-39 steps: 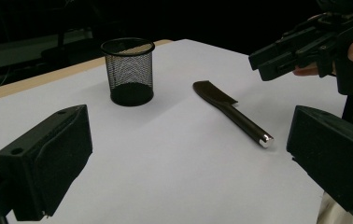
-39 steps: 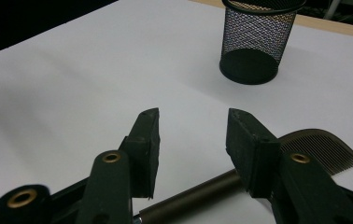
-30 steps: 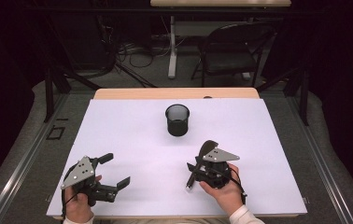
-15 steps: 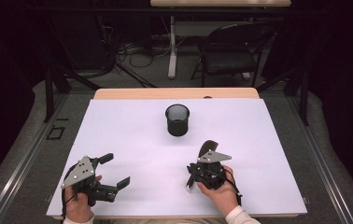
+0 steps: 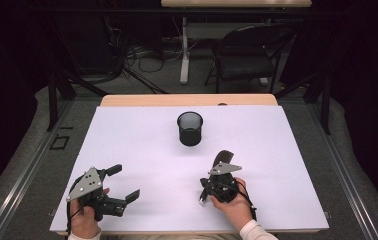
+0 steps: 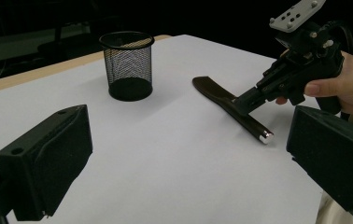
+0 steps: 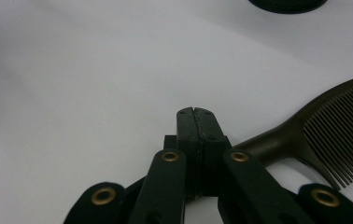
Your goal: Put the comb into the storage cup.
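Note:
A dark comb (image 5: 222, 157) lies flat on the white table (image 5: 142, 145), its toothed head (image 7: 338, 123) towards the mesh cup (image 5: 190, 128). My right gripper (image 5: 208, 189) rests over the comb's handle (image 6: 251, 127). Its jaws have just been closing and now stand shut, pads (image 7: 197, 114) meeting with nothing seen between them. The handle runs underneath the jaws. My left gripper (image 5: 123, 182) is at the near left, open and holding nothing, with its jaws wide apart (image 6: 184, 154). The black wire mesh cup (image 6: 128, 65) stands upright beyond the comb.
A wooden strip (image 5: 187, 100) edges the table at the back. Beyond it a folding chair (image 5: 247, 55) and floor cables sit in the dark. Bare white surface lies between the two hands and around the cup.
My right gripper has sunk a little and shifted slightly left over the comb's handle. The left hand has kept still.

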`<state>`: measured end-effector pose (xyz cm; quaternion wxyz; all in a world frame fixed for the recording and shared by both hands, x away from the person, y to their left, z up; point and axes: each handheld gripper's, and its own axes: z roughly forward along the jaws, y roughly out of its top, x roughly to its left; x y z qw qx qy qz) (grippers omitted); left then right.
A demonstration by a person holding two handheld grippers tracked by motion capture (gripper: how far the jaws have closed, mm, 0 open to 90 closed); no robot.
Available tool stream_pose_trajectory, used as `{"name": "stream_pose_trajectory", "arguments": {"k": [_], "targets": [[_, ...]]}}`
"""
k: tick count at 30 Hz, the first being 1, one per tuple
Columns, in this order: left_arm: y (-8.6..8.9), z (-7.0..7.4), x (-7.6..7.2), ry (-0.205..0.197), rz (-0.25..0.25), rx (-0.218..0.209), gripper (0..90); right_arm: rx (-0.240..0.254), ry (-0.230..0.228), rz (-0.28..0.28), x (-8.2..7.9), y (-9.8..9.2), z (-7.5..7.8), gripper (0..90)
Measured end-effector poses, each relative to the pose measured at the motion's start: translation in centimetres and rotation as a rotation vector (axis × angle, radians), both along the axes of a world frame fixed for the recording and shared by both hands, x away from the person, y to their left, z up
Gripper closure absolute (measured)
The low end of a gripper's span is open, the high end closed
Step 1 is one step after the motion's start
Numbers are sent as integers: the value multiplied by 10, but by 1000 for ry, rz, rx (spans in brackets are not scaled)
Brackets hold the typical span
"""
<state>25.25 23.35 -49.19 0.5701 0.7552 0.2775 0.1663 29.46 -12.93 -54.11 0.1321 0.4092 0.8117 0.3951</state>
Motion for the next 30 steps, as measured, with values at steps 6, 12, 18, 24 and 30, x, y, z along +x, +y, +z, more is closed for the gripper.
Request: {"name": "stream_pose_trajectory", "arguments": {"k": [6,12,18,24,30], "targets": [[0,0,0,4,3,-1,3,-18,23,5,-1,2,-4,900],[0,-1,1,6,6,-2,3,-25,42,7,-2,1,-5,900],[1,-1,1,9,5,-1,3,-20,54,3,-3,-2,-5,900],[1,-1,1,9,5,-1,4,-15,67,-5,-5,-7,-4,900],[1,-1,1,13,4,-1,3,-14,74,-13,-6,-12,-4,900]]}}
